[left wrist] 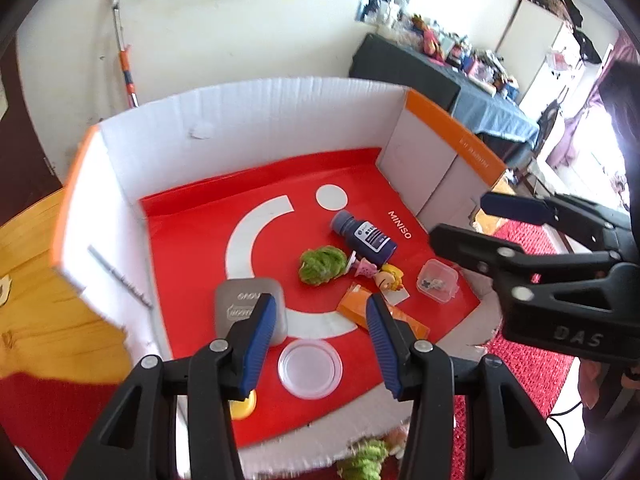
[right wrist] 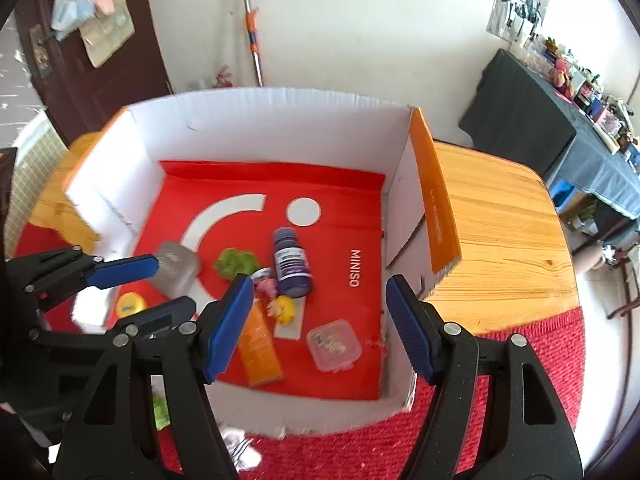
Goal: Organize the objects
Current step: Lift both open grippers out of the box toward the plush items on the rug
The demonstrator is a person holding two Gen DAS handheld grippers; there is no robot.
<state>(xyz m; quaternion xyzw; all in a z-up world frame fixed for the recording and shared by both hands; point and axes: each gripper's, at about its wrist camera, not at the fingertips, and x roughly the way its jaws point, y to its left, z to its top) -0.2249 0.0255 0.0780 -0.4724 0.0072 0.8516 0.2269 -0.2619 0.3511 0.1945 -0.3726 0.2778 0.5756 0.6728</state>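
A white cardboard box with a red MINISO liner holds a blue bottle, a green fuzzy ball, small figurines, an orange packet, a clear small case, a grey tin, a clear round lid and a yellow disc. My left gripper is open and empty over the box's near side. My right gripper is open and empty above the box's right part.
The box stands on a wooden table with a red mat at its near side. Another green fuzzy thing lies outside the box's near wall. A dark cluttered table stands at the far right.
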